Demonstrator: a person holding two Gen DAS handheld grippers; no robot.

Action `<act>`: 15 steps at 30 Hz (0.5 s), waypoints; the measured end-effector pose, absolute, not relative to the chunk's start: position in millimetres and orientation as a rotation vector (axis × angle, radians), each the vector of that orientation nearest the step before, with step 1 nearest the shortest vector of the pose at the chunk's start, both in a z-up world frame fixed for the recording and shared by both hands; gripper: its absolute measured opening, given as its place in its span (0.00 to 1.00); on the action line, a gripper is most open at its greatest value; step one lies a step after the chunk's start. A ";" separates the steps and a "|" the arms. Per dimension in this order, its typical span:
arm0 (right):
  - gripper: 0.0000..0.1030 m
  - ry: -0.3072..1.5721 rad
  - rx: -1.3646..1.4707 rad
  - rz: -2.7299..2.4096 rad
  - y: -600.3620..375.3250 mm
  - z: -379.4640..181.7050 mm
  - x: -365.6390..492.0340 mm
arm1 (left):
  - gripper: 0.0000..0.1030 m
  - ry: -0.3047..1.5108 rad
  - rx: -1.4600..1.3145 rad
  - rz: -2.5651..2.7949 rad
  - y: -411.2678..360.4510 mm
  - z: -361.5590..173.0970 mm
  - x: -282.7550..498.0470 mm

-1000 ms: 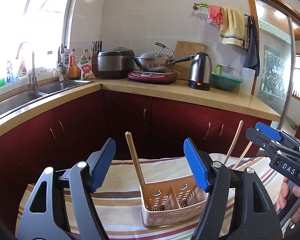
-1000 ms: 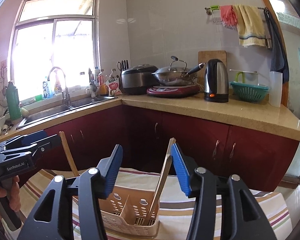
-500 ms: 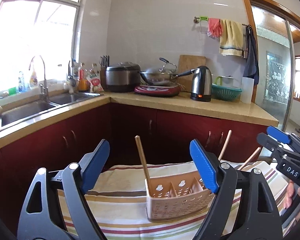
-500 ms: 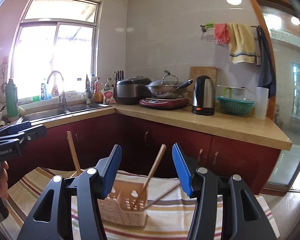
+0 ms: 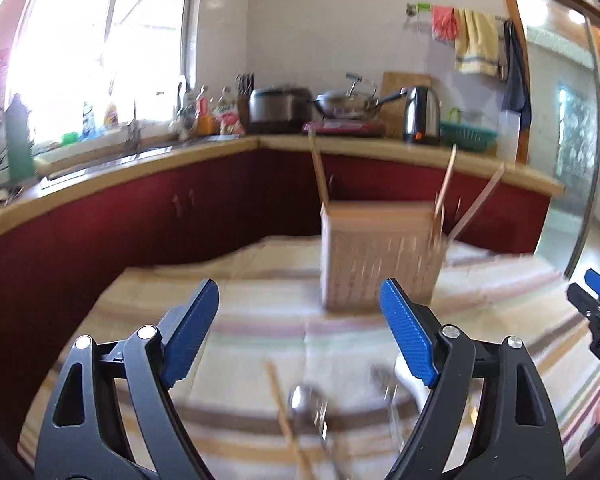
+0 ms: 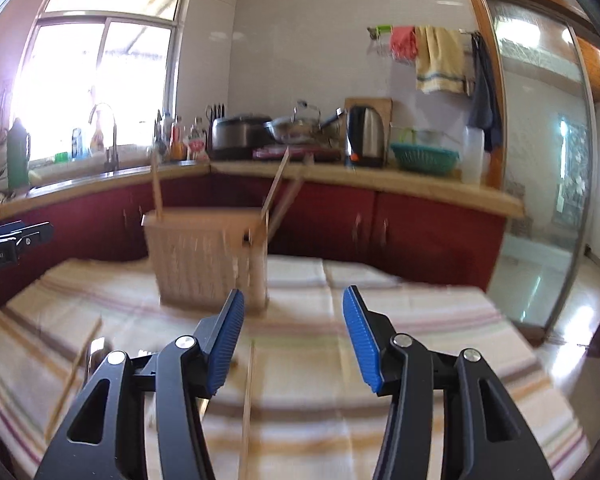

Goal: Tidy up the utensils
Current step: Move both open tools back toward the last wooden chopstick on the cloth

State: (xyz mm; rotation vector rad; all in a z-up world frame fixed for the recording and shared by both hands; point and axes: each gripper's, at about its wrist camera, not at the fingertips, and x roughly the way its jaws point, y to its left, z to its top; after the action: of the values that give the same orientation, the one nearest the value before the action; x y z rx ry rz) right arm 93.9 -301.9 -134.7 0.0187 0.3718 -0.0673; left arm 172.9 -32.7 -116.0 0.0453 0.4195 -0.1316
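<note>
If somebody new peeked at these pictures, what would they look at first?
Probably the beige utensil basket standing in the middle of the striped tablecloth, with three wooden chopsticks poking up out of it. Next, the big blue-padded left gripper and right gripper, both open and holding nothing. Near them a metal spoon and loose chopsticks lie on the cloth.

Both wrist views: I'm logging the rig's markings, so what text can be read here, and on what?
"DAS": white letters on the right gripper, cut off by the left wrist view's edge.
"enRobot.AI": on the left gripper in the right wrist view, its start cut off.
Labels on the bottles by the sink: too blurred to read.
</note>
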 end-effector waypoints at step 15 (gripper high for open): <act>0.25 0.591 0.087 0.024 -280.7 -224.1 40.1 | 0.79 0.663 -0.012 -0.041 -3.3 -215.6 88.4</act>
State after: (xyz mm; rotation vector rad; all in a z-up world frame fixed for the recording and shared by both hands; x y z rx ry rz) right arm 40.1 -280.7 -224.1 0.0865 0.5908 0.0239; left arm 88.4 -3.3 -215.6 -0.0125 0.6634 -0.0408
